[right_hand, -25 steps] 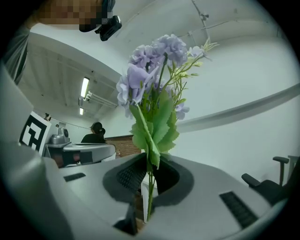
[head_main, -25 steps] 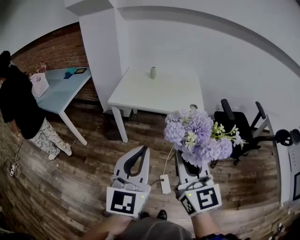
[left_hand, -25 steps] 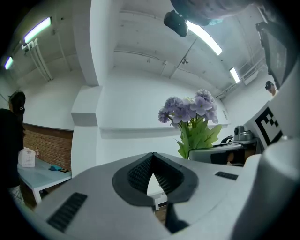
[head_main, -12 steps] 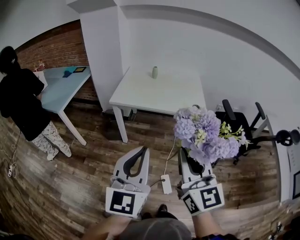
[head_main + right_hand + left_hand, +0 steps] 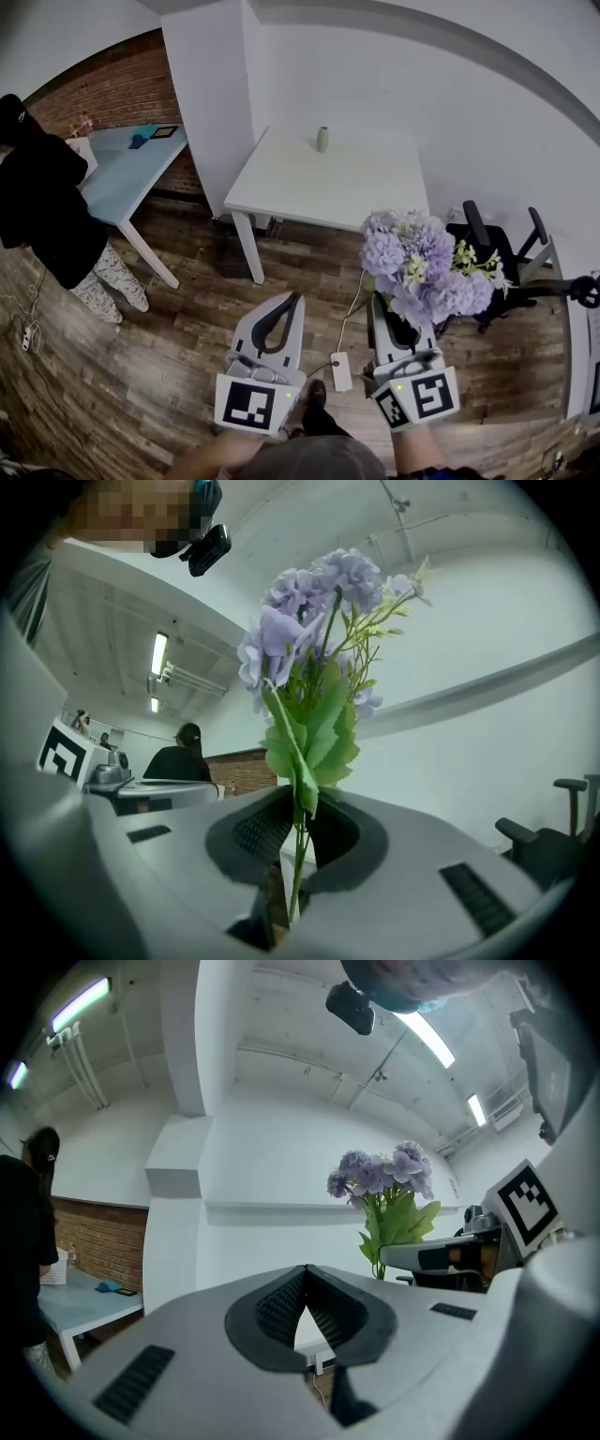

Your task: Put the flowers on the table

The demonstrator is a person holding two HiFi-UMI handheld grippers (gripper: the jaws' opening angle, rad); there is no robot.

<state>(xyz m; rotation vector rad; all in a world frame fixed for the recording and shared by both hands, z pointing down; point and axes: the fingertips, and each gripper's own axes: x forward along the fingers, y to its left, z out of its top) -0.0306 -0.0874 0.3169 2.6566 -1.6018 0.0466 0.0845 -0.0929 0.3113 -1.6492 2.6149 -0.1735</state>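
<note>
A bunch of purple flowers [image 5: 422,267] with green leaves stands upright over my right gripper [image 5: 386,314], which is shut on the thin green stems [image 5: 296,864]. In the right gripper view the blooms [image 5: 314,611] rise above the jaws. My left gripper [image 5: 284,307] is beside it on the left, shut, with its fingertips touching and nothing between them. From the left gripper view the flowers [image 5: 382,1171] show to the right. The white table [image 5: 309,192] stands ahead, with a small grey vase [image 5: 322,139] near its far edge.
A person in black [image 5: 42,206] stands at the left by a light blue table [image 5: 122,178]. A black office chair [image 5: 502,262] is at the right behind the flowers. A white power strip [image 5: 342,372] and its cable lie on the wooden floor. A white pillar [image 5: 211,84] rises left of the white table.
The white table has drawn slightly nearer and shifted right in the head view. The flowers and right gripper moved right. The person at the left turned toward the blue table.
</note>
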